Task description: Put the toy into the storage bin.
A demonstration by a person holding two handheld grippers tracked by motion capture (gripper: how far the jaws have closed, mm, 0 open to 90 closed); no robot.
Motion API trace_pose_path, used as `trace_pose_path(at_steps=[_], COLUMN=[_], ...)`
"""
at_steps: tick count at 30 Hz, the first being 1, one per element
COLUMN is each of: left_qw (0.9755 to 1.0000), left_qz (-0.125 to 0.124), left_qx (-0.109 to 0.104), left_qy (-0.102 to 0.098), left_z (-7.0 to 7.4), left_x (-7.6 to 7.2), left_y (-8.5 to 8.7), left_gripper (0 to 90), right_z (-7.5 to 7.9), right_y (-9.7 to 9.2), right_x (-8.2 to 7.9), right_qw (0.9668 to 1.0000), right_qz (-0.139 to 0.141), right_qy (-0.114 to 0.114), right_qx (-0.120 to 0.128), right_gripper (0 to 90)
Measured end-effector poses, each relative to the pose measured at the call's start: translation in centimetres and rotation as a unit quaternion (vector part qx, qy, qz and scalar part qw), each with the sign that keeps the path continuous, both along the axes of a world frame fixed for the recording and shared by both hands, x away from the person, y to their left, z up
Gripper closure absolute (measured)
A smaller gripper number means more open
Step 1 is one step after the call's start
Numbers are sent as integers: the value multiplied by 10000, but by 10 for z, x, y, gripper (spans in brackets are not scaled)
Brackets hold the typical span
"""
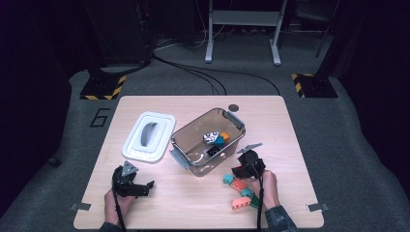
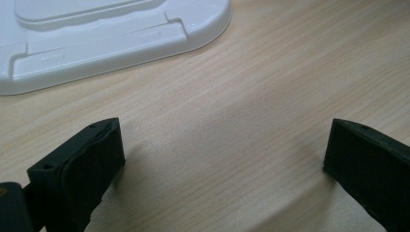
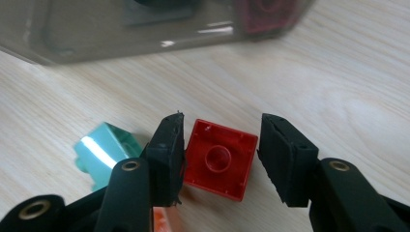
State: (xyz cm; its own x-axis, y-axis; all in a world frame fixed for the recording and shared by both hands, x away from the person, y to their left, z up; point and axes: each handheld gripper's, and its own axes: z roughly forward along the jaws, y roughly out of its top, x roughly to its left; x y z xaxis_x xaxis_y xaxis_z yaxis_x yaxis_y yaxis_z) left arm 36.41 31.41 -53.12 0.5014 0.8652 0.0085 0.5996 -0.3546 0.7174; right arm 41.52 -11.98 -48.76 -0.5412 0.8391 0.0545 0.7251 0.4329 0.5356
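Fingers point(image 3: 167, 159) of the right gripper point(image 3: 220, 159) straddle a red brick point(image 3: 220, 162): the left one touches or nearly touches the brick's side, while the other stands just off the opposite side with a sliver of wood grain showing between, so the pinch is not yet made. The brick lies flat on the table point(image 3: 338, 87), stud side up, with one round stud in the middle of a square top and small marks at its corners. It looks like hard, glossy moulded plastic, so I judge it light, stiff and somewhat slippery; the sensible hold is across two opposite flat walls, low enough that the pads bear on the full wall and not on the top edge, where it could squirt out.

Just beside it to one side lies a mint-green brick point(image 3: 101, 152), and a scrap of orange brick point(image 3: 162, 220) peeks out under the gripper. From the high view the same cluster of bricks point(image 1: 239, 191) sits at the near right of the table, just in front of a clear storage box point(image 1: 208, 140) with grey latches that already holds a few pieces. Its white lid point(image 1: 149, 136) lies to the box's left. Near the lid, the left gripper point(image 2: 222, 159) rests low over bare wood with its fingers spread wide and nothing between them.
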Motion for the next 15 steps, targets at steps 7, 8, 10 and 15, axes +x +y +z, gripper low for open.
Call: trace_pose_path(at_steps=[7, 8, 10, 15], left_qw=[10000, 10000, 10000, 10000], left_qz=[1, 1, 2, 0], left_qx=[-2, -2, -3, -1], left_qy=[1, -1, -3, 0], left_z=[0, 0, 0, 0], left_x=[0, 0, 0, 0], left_y=[0, 0, 0, 0], left_gripper=[6, 6, 6, 6], right_z=[1, 1, 0, -1], right_y=[-8, -9, -9, -9], right_x=[1, 1, 1, 1], right_qw=[9999, 9998, 9998, 9998], right_qz=[-101, -89, -78, -32], right_qy=[24, 48, 41, 20], right_qx=[-136, -163, -171, -191], right_gripper=[533, 542, 568, 582])
